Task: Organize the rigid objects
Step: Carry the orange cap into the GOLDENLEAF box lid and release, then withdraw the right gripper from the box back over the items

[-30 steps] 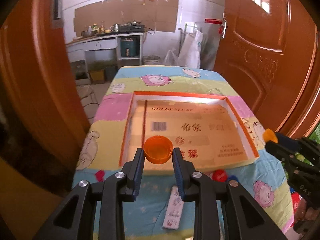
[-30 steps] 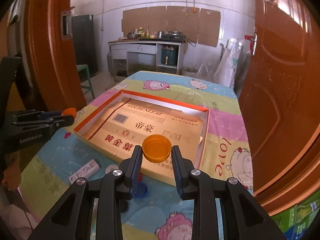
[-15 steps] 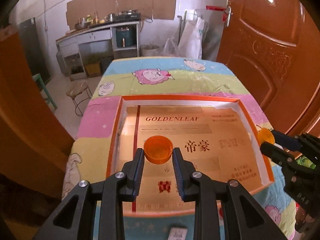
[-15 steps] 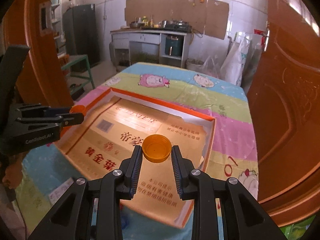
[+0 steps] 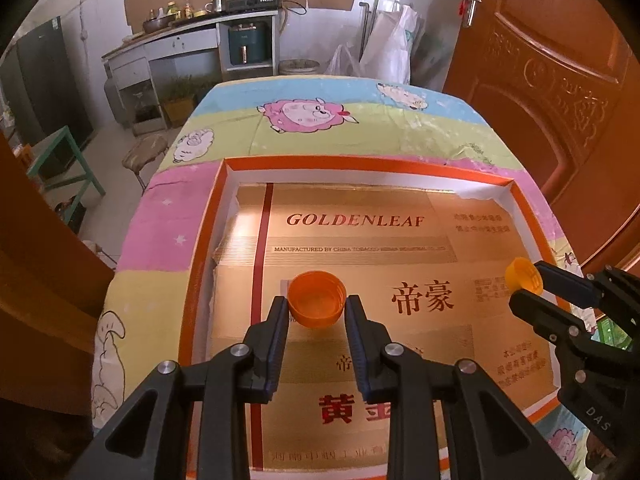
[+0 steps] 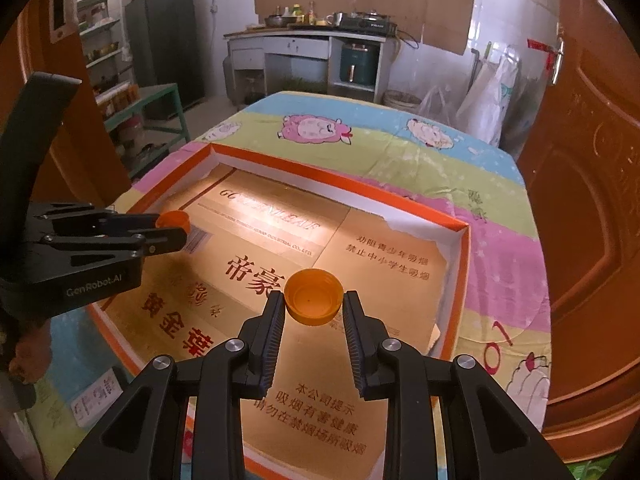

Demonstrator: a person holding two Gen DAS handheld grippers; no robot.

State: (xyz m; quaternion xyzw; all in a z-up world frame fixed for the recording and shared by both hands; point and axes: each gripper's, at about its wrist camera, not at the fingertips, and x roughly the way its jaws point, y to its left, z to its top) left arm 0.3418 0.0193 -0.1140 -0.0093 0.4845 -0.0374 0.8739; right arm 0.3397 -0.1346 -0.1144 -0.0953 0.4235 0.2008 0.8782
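Over shallow orange-rimmed box (image 5: 204,264), both grippers hold caps above printed gold cardboard floor. Left gripper (image 5: 317,312) narrowly parted, pinching orange cap (image 5: 317,299), open side up, above box's left half. Right gripper (image 6: 314,307) likewise clamps second orange cap (image 6: 314,295) above box's right half. Likely step: set caps inside box. Advice: lower near floor, keep caps level, part fingers slightly, release well inside rim. Count: two caps, two grippers, one box.
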